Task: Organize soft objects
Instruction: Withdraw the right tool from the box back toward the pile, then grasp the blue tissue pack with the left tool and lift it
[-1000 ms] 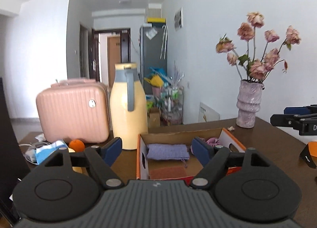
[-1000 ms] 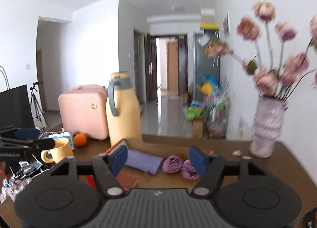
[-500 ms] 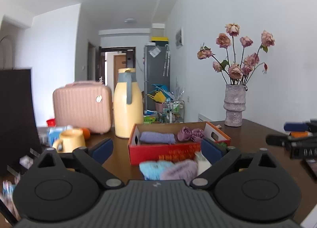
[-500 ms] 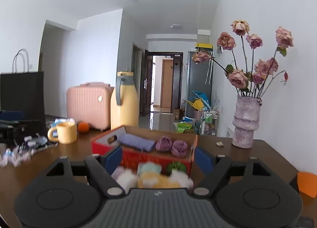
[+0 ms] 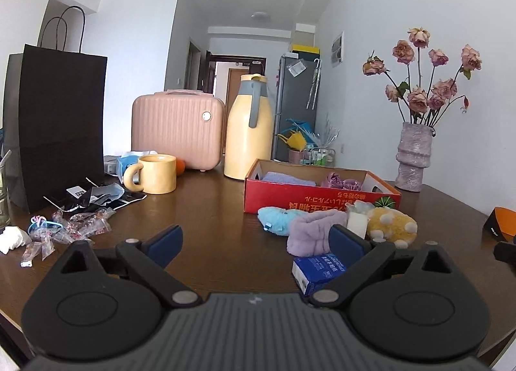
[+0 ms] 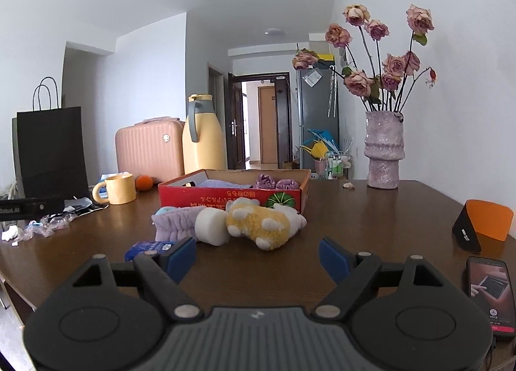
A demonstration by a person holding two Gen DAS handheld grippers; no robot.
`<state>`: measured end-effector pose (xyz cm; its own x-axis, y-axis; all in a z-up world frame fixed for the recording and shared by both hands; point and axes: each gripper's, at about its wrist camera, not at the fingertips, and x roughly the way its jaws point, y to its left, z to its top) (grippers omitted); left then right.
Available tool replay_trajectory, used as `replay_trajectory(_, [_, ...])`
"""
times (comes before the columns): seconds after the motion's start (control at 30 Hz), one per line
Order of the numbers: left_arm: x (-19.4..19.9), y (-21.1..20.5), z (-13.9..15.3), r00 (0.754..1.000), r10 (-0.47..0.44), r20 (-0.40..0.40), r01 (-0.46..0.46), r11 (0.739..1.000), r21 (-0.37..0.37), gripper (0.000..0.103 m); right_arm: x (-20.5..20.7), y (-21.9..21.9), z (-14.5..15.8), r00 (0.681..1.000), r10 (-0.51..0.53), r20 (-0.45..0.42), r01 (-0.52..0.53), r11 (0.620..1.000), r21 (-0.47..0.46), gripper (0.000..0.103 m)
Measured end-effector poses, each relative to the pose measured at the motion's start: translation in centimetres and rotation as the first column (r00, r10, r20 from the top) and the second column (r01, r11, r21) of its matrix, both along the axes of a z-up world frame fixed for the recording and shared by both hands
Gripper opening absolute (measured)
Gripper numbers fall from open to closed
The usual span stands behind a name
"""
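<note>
A red cardboard box (image 5: 322, 201) (image 6: 232, 197) on the brown table holds a folded purple cloth (image 5: 287, 179) and purple fabric flowers (image 6: 275, 182). In front of it lie a blue plush (image 5: 279, 216), a lilac fluffy headband (image 5: 311, 234) (image 6: 174, 225), a white sponge roll (image 6: 211, 225) and a yellow plush toy (image 6: 258, 221) (image 5: 390, 224). My left gripper (image 5: 256, 243) is open and empty, low over the table, short of the pile. My right gripper (image 6: 258, 256) is open and empty, just short of the yellow plush.
A blue packet (image 5: 319, 269) (image 6: 145, 248) lies near the pile. A yellow mug (image 5: 154, 174), pink case (image 5: 177, 130), yellow jug (image 5: 248, 132), black bag (image 5: 54, 125) and wrappers (image 5: 71, 225) are on the left. A vase (image 6: 383, 155), orange stand (image 6: 483, 222) and phone (image 6: 488, 293) are on the right.
Both grippers have pulled back from over the box and dropped low over the table. The soft toys in front of the box have come into view. Both stayed open.
</note>
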<state>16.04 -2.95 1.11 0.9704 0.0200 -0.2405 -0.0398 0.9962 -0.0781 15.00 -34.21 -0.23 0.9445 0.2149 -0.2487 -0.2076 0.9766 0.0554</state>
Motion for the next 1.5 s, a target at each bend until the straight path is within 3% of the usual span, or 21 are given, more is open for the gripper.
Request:
replay_trajectory(0.3, [2.0, -2.5, -1.0, 0.998, -0.058, -0.035, 0.059, 0.998, 0.02, 0.099, 0.8, -1.3, -0.1, 1.0, -0.019, 0.009, 0.019, 1.0, 0.009, 0.083])
replay_trajectory(0.73, [7.6, -4.8, -2.9, 0.978, -0.12, -0.172, 0.12, 0.993, -0.015, 0.098, 5.8, -1.9, -0.7, 0.998, 0.006, -0.058, -0.006, 1.0, 0.004, 0.083])
replay_trajectory(0.9, [10.4, -3.5, -3.5, 0.962, -0.137, -0.238, 0.124, 0.99, -0.072, 0.077, 9.4, 0.1, -0.9, 0.99, 0.087, -0.114, -0.082, 0.996, 0.046, 0.08])
replay_trajectory(0.97, [11.6, -2.8, -3.9, 0.947, -0.156, -0.281, 0.131, 0.986, -0.106, 0.066, 11.0, 1.4, -1.0, 0.982, 0.132, -0.139, -0.123, 0.99, 0.068, 0.075])
replay_trajectory(1.1, [13.4, -0.8, -5.0, 0.907, -0.219, -0.359, 0.148, 0.965, -0.216, 0.053, 14.5, 4.5, -1.8, 0.945, 0.229, -0.231, -0.202, 0.97, 0.137, 0.06])
replay_trajectory(1.2, [14.0, 0.5, -5.4, 0.891, -0.265, -0.368, 0.157, 0.941, -0.298, 0.052, 16.7, 6.7, -2.8, 0.905, 0.303, -0.299, -0.243, 0.944, 0.224, 0.05])
replay_trajectory(1.3, [14.4, 1.2, -5.7, 0.874, -0.326, -0.361, 0.192, 0.913, -0.36, 0.041, 18.1, 9.2, -3.7, 0.878, 0.331, -0.346, -0.262, 0.937, 0.231, 0.033])
replay_trajectory(1.33, [14.6, 1.5, -5.9, 0.866, -0.354, -0.352, 0.207, 0.896, -0.392, 0.032, 18.2, 9.9, -3.9, 0.872, 0.333, -0.36, -0.265, 0.938, 0.224, 0.029])
replay_trajectory(1.4, [14.8, 1.9, -6.1, 0.859, -0.377, -0.346, 0.208, 0.875, -0.437, 0.03, 18.4, 10.9, -4.2, 0.86, 0.343, -0.377, -0.274, 0.935, 0.226, 0.028])
replay_trajectory(1.5, [14.3, 1.9, -5.9, 0.857, -0.386, -0.342, 0.215, 0.87, -0.443, 0.028, 17.8, 11.5, -4.2, 0.868, 0.321, -0.379, -0.251, 0.942, 0.222, 0.027])
